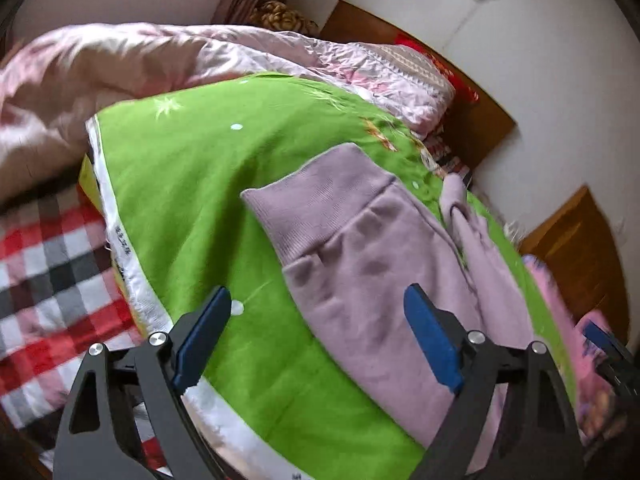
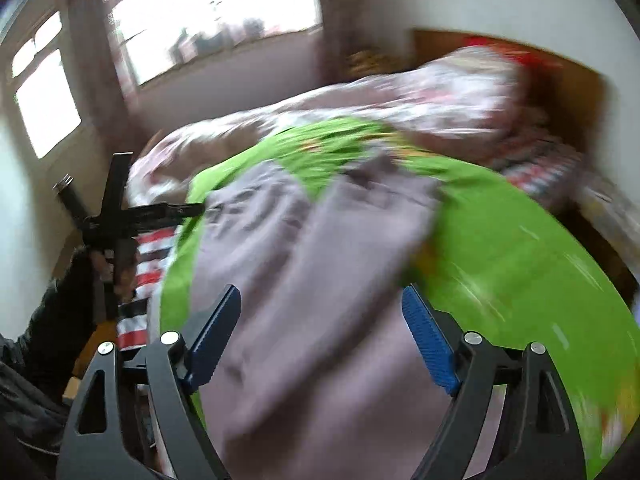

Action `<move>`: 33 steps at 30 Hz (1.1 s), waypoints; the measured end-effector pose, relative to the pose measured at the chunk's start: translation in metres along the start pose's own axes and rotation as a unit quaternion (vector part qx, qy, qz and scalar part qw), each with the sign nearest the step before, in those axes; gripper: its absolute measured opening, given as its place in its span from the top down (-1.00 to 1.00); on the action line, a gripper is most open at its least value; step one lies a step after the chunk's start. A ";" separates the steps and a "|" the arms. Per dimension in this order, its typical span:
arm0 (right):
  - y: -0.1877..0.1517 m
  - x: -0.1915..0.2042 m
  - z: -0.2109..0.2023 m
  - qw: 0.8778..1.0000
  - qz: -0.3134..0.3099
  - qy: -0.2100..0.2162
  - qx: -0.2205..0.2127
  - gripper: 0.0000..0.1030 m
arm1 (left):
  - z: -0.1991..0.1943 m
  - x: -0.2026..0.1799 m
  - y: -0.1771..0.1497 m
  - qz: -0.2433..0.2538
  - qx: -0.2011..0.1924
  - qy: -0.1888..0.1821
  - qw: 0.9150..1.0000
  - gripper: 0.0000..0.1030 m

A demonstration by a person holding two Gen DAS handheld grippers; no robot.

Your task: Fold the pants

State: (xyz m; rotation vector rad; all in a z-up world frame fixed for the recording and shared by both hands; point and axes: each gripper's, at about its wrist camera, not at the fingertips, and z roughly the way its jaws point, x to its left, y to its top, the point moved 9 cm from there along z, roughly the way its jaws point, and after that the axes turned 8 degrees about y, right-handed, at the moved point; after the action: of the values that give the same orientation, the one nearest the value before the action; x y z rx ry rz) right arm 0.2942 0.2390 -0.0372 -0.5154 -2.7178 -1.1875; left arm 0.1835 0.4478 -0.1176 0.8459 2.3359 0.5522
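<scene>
- While the lilac pants (image 1: 372, 264) are lying spread on the green blanket (image 1: 208, 184) that is covering the bed, both grippers are hanging above them with nothing between their fingers.
- The left gripper (image 1: 318, 338) is standing wide, its blue pads (image 1: 202, 340) well apart; one finger is hovering over bare green blanket and the other over the pants' upper leg area.
- The ribbed waistband (image 1: 320, 204) is pointing away from the left wrist camera, lying flat, and a bunched fold of lilac cloth (image 1: 460, 208) is sitting just beside it on the far side.
- The right gripper (image 2: 322, 336) is likewise standing wide, with both blue pads (image 2: 430, 346) apart and pants cloth (image 2: 304, 280) filling the gap below them; whether the fingers are touching the fabric I cannot tell, since this view is blurring heavily.
- In the right wrist view the left gripper (image 2: 120, 216) is showing as a dark frame at the blanket's edge, near a red, white and grey checked sheet (image 2: 148, 276).
- A crumpled pink quilt (image 1: 120, 64) is lying beyond the green blanket, and the checked sheet (image 1: 48, 264) is lying beside the blanket's white border (image 1: 120, 240).
- A wooden headboard (image 1: 400, 40) is standing against the white wall behind the quilt.
</scene>
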 end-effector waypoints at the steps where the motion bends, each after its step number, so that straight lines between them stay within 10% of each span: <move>1: 0.017 0.001 0.021 1.000 -0.010 0.018 0.012 -0.57 | 0.003 0.002 0.000 -0.003 0.002 -0.001 1.000 -0.69; 11: 0.115 -0.018 0.215 0.983 -0.042 0.096 0.153 -0.42 | 0.042 0.004 0.021 -0.029 0.032 -0.020 0.999 -0.69; 16: 0.108 -0.006 0.236 0.975 -0.061 0.117 0.181 0.14 | 0.055 0.000 0.023 -0.020 0.038 -0.005 0.999 -0.69; 18: 0.103 0.003 0.234 0.972 -0.066 0.129 0.186 0.58 | 0.054 -0.001 0.023 -0.010 0.034 0.003 0.999 -0.51; 21: 0.100 0.008 0.227 0.973 -0.094 0.114 0.180 0.71 | 0.052 -0.003 0.022 0.009 0.031 0.011 0.999 -0.01; 23: 0.104 0.008 0.220 0.978 -0.087 0.109 0.156 0.75 | 0.048 -0.007 0.024 0.007 0.025 -0.014 1.000 0.79; 28: 0.132 0.021 0.197 0.987 -0.112 0.074 0.085 0.78 | 0.008 -0.008 0.050 0.007 -0.061 0.006 0.998 0.89; 33: 0.138 0.023 0.226 0.987 -0.112 0.056 0.102 0.79 | 0.000 -0.002 0.070 0.020 -0.089 0.046 0.995 0.90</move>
State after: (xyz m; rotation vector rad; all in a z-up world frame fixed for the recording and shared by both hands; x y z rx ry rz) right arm 0.3262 0.4978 -0.0905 -0.1156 -2.8109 -0.9328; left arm 0.2151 0.4965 -0.0787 0.7994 2.3142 0.8191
